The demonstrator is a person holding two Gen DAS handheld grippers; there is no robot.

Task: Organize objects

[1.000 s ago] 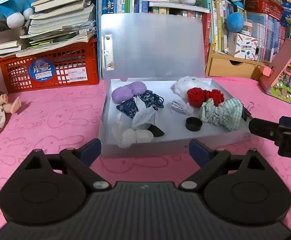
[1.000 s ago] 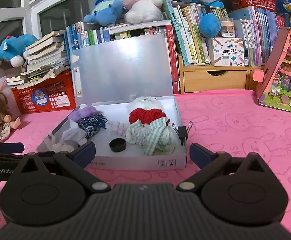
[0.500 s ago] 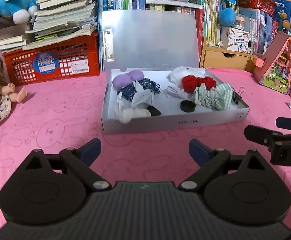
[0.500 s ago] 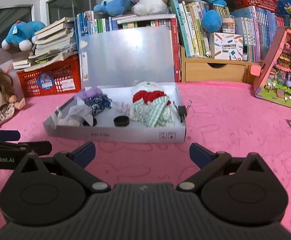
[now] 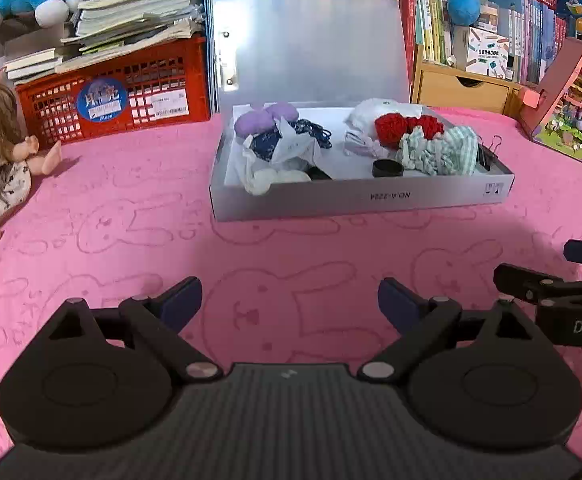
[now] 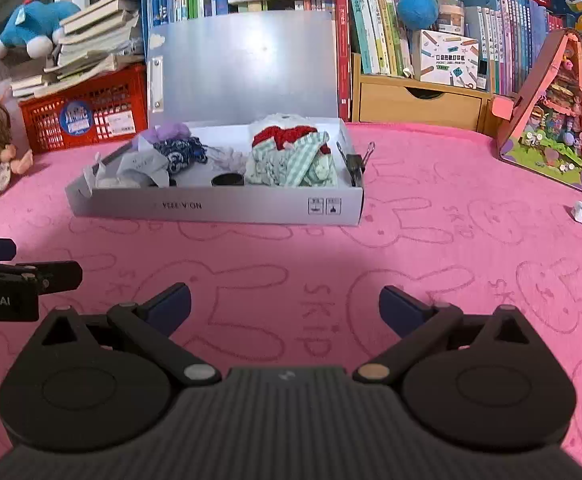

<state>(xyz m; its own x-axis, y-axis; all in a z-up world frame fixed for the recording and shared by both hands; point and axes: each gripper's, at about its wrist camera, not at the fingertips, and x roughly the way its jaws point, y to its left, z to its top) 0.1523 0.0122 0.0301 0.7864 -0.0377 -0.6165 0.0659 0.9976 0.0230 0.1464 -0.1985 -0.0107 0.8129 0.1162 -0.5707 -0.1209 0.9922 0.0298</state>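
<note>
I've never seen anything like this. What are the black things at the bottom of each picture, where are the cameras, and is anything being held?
No robot here: a person holds two hand-held grippers, each with a camera looking forward along its two blue-tipped fingers. One picture comes from the left gripper, the other from the right gripper; each also glimpses the other at its edge. Both are open and hold nothing, hovering over the pink bunny-print tablecloth. Ahead stands an open grey cardboard box, lid up, with a red crocheted piece, green checked cloth, a small black round cap and other fabric bits inside. A red plastic crate sits behind.
</note>
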